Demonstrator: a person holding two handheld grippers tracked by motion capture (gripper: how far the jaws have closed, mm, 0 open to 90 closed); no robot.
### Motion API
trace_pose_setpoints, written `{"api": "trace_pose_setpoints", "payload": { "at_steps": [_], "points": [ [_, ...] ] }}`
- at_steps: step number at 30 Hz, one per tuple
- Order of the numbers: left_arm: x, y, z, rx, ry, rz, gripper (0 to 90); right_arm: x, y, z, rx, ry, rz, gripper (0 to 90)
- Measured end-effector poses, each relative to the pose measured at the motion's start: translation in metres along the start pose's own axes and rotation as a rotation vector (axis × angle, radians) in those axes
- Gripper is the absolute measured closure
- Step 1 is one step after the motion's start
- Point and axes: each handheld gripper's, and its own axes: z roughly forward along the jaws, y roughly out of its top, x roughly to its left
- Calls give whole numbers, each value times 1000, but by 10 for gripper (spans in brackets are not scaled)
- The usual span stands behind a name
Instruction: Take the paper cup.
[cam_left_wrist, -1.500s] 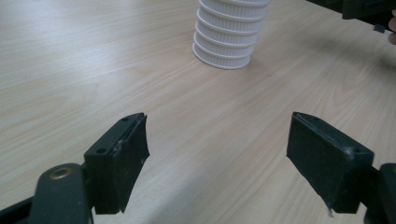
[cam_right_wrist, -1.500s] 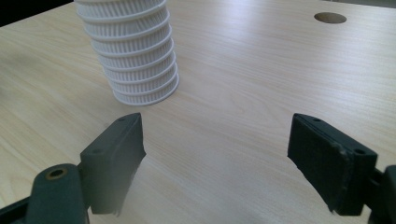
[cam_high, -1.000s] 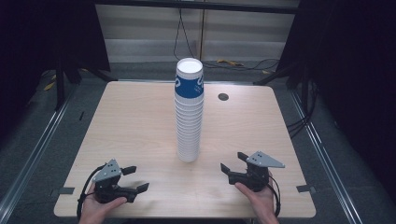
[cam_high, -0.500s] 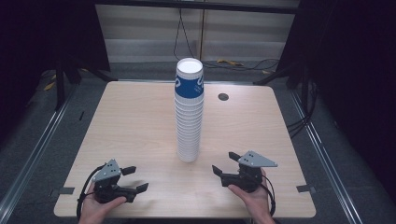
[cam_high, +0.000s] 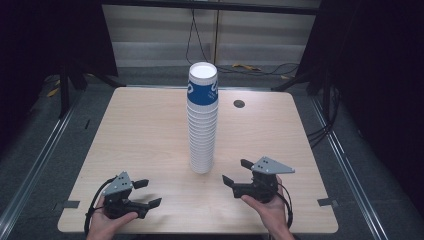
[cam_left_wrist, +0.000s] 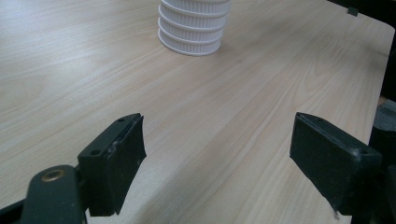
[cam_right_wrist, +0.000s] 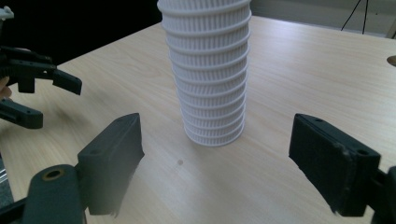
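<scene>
Tall upright stack of white ribbed paper cups (cam_high: 202, 125), blue-printed top cup, mid pale wood table (cam_high: 140, 130). Left gripper (cam_high: 145, 193) & right gripper (cam_high: 237, 172) both w/ jaws wide apart, empty, near front edge, either side of stack.

I work in what looks like a lab or recording studio: black curtains (cam_high: 50, 40) flank my bare wooden table (cam_high: 140, 130), cables (cam_high: 197, 35) trailing across grey carpet at top centre.

Bare counter (cam_high: 145, 135) lies open ahead of my left claw (cam_high: 145, 192), nothing in its path. Ahead of my right claw (cam_high: 236, 171), just to its left, the tall stack of cups (cam_high: 202, 120) stands upright and blocks that way; its right stays free.
</scene>
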Motion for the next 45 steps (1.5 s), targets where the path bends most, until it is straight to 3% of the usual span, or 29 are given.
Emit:
{"api": "trace_pose_setpoints", "payload": {
  "at_steps": [4, 14, 21, 25, 37, 45],
  "points": [
    [1, -1, 2, 9, -8, -2, 178, 1, 12, -1, 4, -4, -31, 175],
    [2, -1, 1, 9, -12, -9, 178, 1, 39, 0, -42, 64, -28, 193],
    [2, -1, 2, 16, -19, -9, 178, 1, 48, 4, -66, 57, -42, 184],
    [3, -2, 2, 15, -24, -12, 198, 2, 55, 8, -67, 89, -41, 176],
    [4, -1, 1, 13, -25, -15, 198, 3, 82, 2, -106, 120, -47, 149],
    [6, -2, 2, 16, -25, -19, 198, 3, 107, -9, -204, 158, -59, 134]
  ]
}}
